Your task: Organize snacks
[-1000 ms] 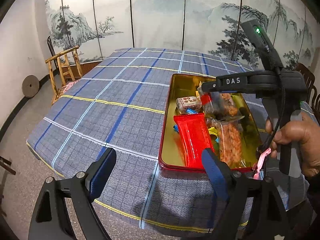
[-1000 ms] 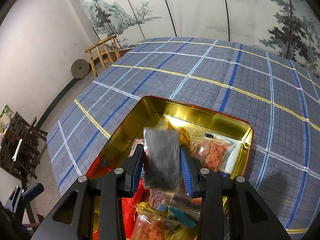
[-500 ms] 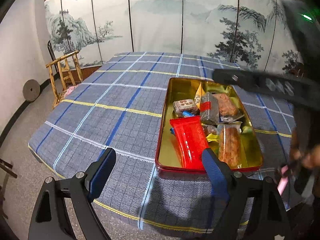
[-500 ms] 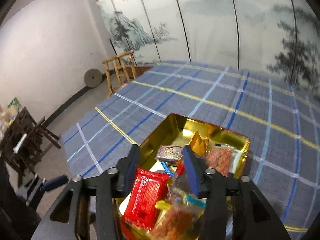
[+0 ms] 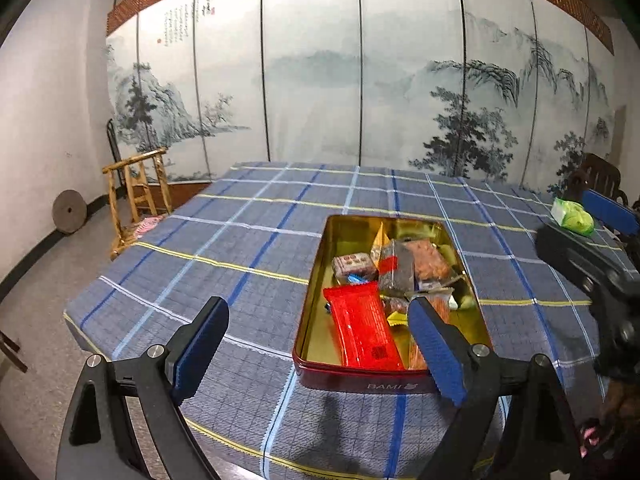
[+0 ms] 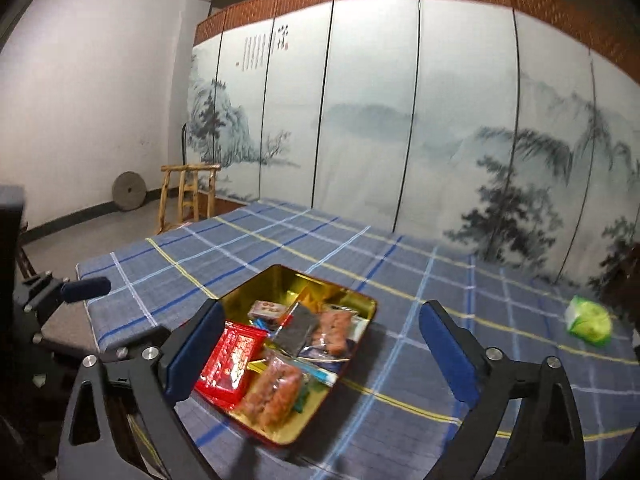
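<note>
Two grippers hover with jaws spread and nothing between them: the left gripper [image 5: 320,344] low before the near end of a red snack tin [image 5: 316,292] (gold inside, packets heaped), the right gripper [image 6: 320,350], its jaws just opened, above the tin's right edge. Ahead and right of it, a green packet [image 6: 588,320] lies alone on the plaid tablecloth [image 6: 248,256].

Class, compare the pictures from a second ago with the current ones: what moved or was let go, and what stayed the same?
The right gripper let go of the dark packet, which now lies in the tin. Its jaws have just been opening and are empty, and it has pulled back and up from the tin. The left gripper stays open and empty. The tin, the red packet and the checked cloth are unchanged.
</note>
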